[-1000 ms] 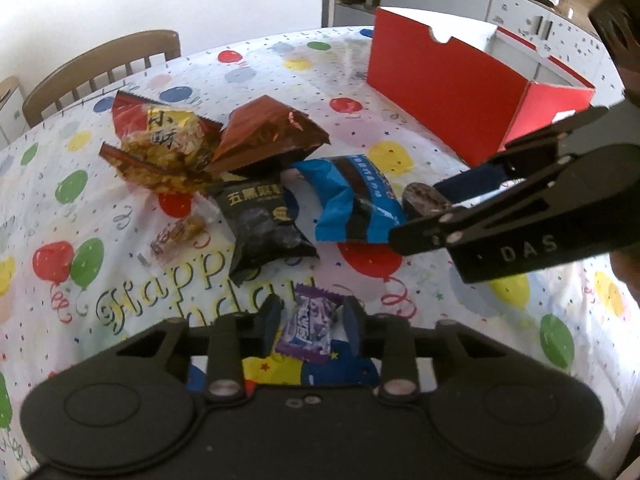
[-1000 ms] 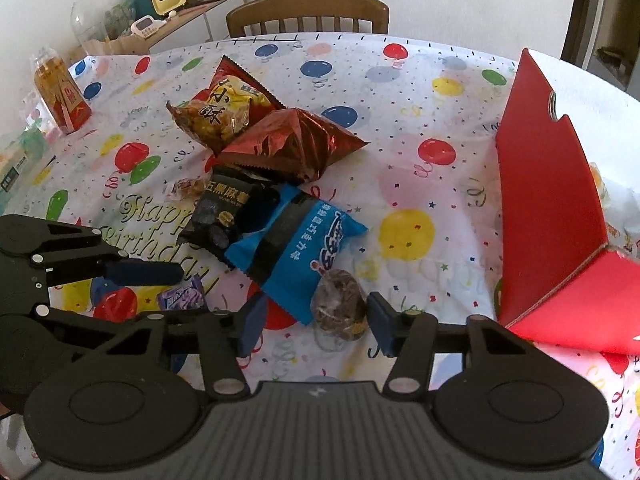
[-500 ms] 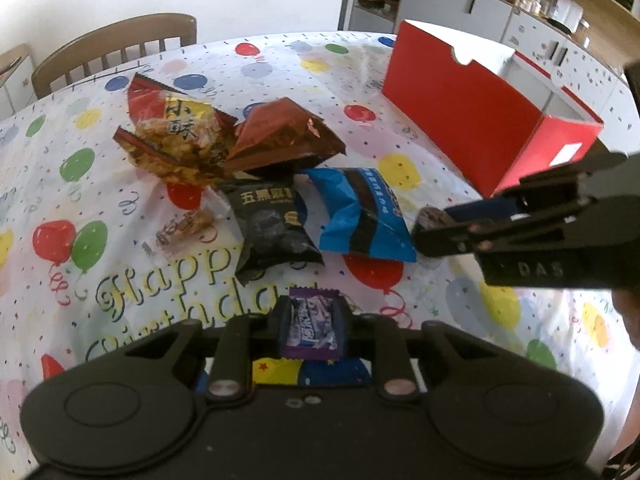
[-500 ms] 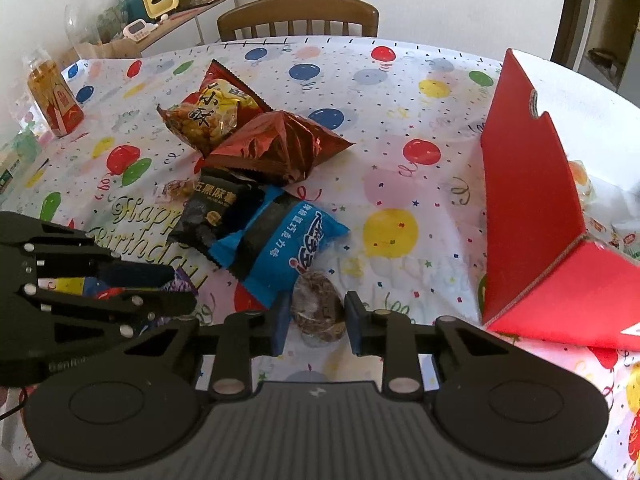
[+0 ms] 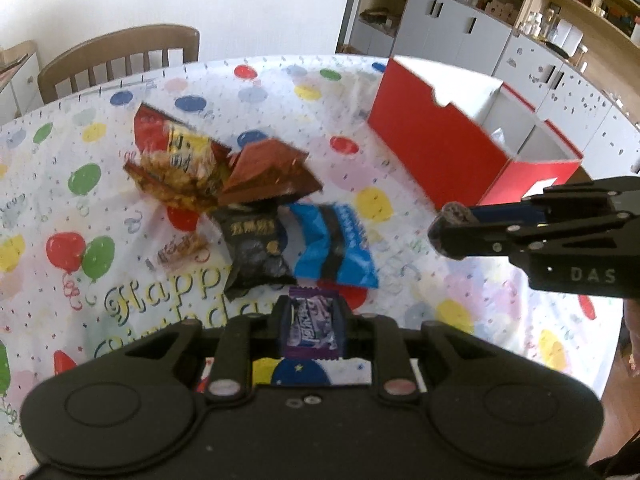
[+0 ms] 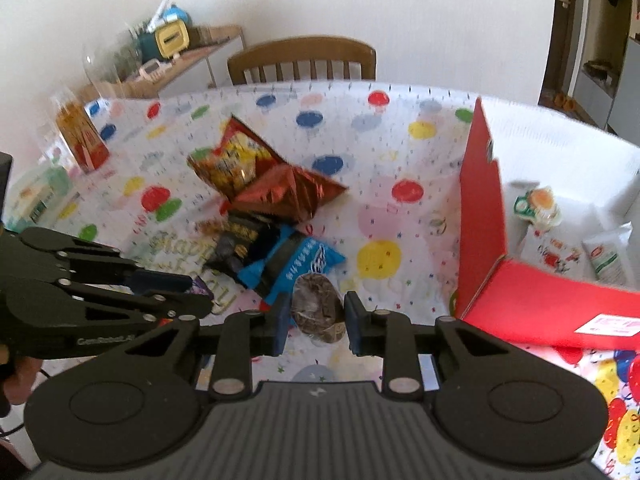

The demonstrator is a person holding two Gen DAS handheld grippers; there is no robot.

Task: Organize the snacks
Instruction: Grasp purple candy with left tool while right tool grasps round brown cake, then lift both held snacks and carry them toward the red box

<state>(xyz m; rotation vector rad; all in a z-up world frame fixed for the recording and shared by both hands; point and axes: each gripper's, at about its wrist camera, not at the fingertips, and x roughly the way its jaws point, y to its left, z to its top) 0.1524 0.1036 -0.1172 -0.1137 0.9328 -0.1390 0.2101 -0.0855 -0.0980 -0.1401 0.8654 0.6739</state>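
My left gripper (image 5: 312,322) is shut on a small purple candy wrapper (image 5: 310,326) and holds it off the table. My right gripper (image 6: 316,314) is shut on a round dark cookie in clear wrap (image 6: 318,308), also lifted; from the left wrist view it shows at the right (image 5: 454,226). On the balloon tablecloth (image 5: 80,240) lie a yellow-red snack bag (image 5: 176,168), a brown foil bag (image 5: 268,176), a black packet (image 5: 256,248), a blue packet (image 5: 334,244) and a small clear-wrapped snack (image 5: 176,248). The red box (image 5: 440,152) stands open at the right.
The red box holds a few packets in its white compartments (image 6: 560,232). A wooden chair (image 6: 302,60) stands behind the table. An orange bottle (image 6: 80,136) and a green-white pack (image 6: 40,196) sit at the table's left edge. Cabinets and shelves (image 5: 500,28) line the far wall.
Both grippers closed on their snacks, the left on the purple candy and the right on the dark cookie, and both have risen from the table with them.
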